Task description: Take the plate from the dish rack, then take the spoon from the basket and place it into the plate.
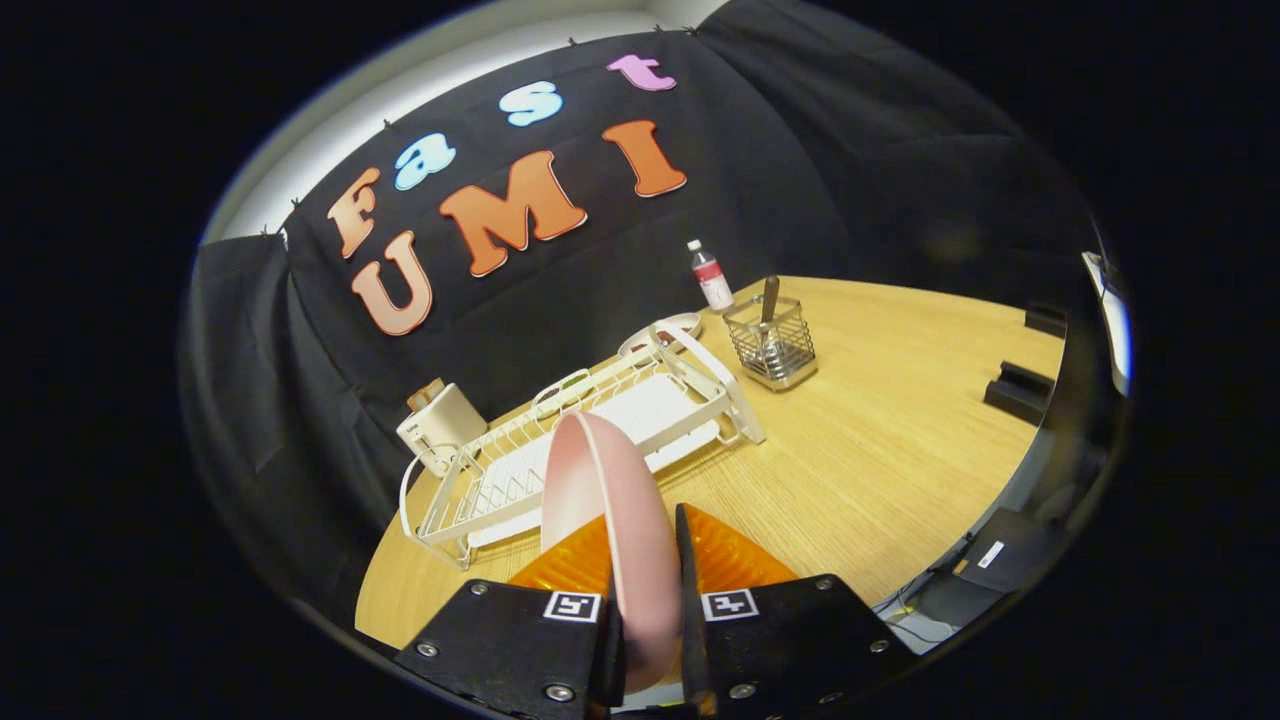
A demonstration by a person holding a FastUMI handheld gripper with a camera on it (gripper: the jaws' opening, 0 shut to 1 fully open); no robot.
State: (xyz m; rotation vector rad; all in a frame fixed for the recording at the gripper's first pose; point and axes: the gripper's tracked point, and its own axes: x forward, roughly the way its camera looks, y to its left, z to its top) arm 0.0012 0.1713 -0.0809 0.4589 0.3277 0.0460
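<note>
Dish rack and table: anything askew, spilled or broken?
Nothing stands out. The gripper holds the pink plate on edge between its jaws, above the white dish rack. The spoon stands upright in the wire basket, bottle upright behind it. No spills seen.

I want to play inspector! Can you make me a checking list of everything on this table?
Surface: wooden table, bare ahead of the fingers.
Job's things: pink plate held on edge between the fingers, lifted clear of the white rack; spoon standing in the wire basket beyond the rack.
Clutter: bottle by the basket; white box behind the rack.
Grippers: gripper shut on the plate.
Cables: some at the table's edge.
Surroundings: black cloth wall.
</note>
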